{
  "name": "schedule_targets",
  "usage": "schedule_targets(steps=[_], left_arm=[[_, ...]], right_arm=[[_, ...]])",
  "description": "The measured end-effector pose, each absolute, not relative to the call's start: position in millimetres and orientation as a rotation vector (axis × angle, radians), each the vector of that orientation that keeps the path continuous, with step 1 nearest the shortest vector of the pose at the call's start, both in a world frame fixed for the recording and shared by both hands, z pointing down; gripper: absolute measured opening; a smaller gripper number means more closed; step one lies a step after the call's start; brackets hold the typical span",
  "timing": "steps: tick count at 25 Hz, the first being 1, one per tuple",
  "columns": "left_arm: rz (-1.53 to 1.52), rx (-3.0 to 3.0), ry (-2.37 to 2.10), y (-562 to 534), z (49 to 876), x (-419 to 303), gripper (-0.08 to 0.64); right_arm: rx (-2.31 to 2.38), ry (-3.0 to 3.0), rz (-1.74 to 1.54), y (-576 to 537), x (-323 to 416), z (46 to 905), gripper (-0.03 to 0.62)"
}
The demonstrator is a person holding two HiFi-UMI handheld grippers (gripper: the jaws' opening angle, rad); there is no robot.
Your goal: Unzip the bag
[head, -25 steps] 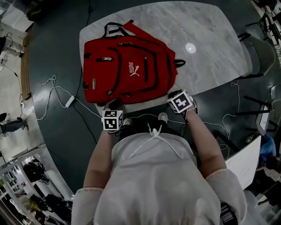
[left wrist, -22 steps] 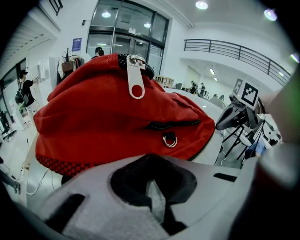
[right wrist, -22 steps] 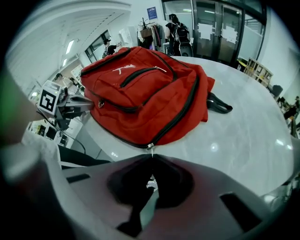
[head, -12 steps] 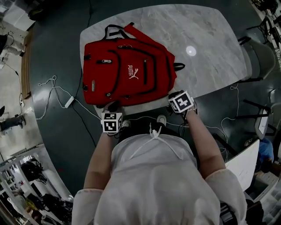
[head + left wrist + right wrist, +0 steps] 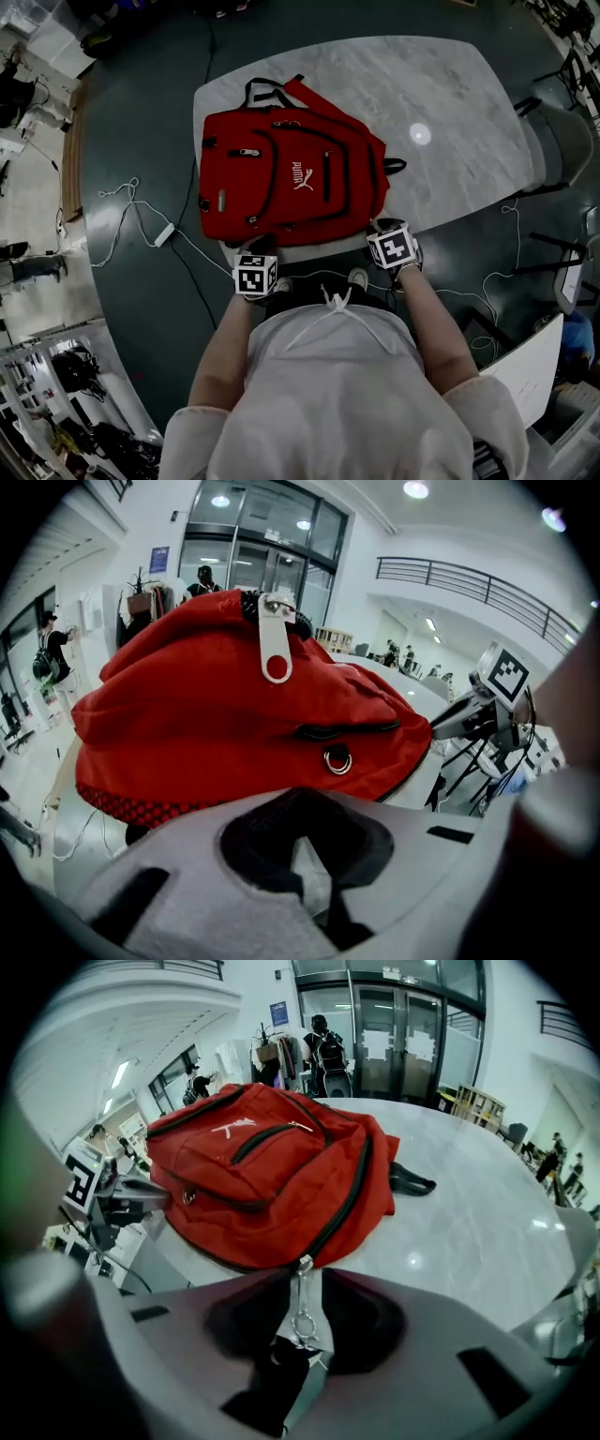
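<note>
Lying flat on marble table (image 5: 469, 84), red backpack (image 5: 281, 178) is noted at near edge, front panel up. Right gripper (image 5: 298, 1340) is placed at backpack's near right corner, jaws clamped on metal zipper pull (image 5: 301, 1302). Left gripper (image 5: 305, 855) is held just short of near left corner, jaws closed together, nothing gripped.

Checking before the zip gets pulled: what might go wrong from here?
1. The right claw pinches only the thin pull; it may slip out.
2. The left claw holds nothing, so the bag may slide with the tug.
3. The bag lies at the table edge and might be dragged off.
</note>
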State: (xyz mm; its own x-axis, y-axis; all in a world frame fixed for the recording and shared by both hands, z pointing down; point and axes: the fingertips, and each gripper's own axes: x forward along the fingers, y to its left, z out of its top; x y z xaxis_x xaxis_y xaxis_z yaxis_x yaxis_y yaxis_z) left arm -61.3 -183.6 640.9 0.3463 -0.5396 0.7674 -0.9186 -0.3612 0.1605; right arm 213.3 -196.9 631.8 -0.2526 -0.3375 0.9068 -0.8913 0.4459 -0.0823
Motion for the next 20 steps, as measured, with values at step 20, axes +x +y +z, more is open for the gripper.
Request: schedule_targets(steps=[20], left_arm=[[0.115, 2.618, -1.401, -236, 346, 13, 0.021]], right_arm=[[1.375, -2.499, 0.407, -238, 109, 380, 0.028]])
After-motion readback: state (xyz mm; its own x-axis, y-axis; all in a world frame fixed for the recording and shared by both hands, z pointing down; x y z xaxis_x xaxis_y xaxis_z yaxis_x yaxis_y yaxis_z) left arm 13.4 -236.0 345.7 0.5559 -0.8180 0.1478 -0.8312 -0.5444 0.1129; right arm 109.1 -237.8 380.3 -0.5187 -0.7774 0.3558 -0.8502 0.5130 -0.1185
